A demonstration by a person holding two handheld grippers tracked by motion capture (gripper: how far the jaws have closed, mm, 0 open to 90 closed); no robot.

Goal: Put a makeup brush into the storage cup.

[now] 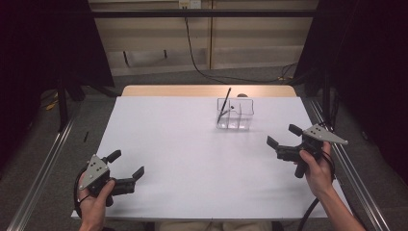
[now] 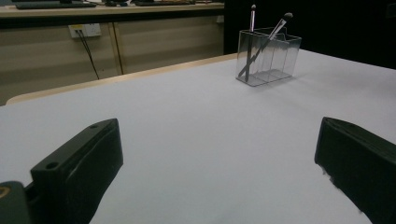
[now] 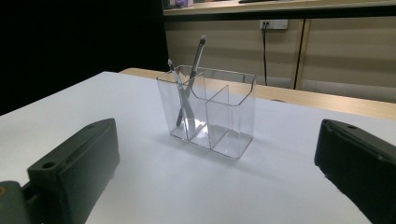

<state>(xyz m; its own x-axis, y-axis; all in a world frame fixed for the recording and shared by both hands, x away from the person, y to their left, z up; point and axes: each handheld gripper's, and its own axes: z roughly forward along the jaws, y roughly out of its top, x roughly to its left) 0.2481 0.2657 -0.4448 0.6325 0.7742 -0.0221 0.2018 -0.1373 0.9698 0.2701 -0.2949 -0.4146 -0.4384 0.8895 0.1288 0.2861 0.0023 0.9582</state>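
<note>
Clear plastic organizer (image 1: 235, 115), boxy with thin divider walls, sits toward the far right of the smooth white table (image 1: 183, 159). Two slim dark-handled makeup brushes (image 3: 187, 84) lean crossed in one end compartment. Left gripper (image 1: 129, 166) and right gripper (image 1: 284, 136) both hover with chunky matte-black jaws spread wide, holding nothing.

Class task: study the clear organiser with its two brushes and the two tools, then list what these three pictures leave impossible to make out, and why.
- Brush tips: too small and blurred in the right gripper view to tell their bristle shape.
- Organiser: in the high view, too small to count its compartments.
- Left tool: its body is cut off by the bottom edge of the left gripper view.
- Right tool: likewise cut off in the right gripper view.
</note>
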